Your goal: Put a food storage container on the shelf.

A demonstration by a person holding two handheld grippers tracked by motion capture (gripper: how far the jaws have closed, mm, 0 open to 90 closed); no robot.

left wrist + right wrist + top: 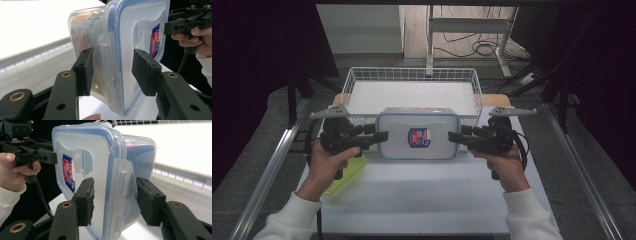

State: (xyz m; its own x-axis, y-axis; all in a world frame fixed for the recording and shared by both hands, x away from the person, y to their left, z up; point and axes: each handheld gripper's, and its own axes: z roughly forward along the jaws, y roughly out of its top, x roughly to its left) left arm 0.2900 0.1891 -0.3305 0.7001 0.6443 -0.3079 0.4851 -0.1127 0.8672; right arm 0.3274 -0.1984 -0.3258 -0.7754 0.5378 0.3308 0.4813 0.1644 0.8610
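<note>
Wire basket [412, 75] behind box [418, 135], green lid [347, 177] perhaps

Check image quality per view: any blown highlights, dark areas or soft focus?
High view: dim, black at the sides; the container reads clearly. Left gripper view: table blown out white, near jaws slightly soft. Right gripper view: the wire basket area is washed out at top right, the left background black; the lid label is sharp.

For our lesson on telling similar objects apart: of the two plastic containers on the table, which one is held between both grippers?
The clear lidded box with the blue seal and a red-and-blue label. The yellow-green container lies on the table under the left hand.
</note>
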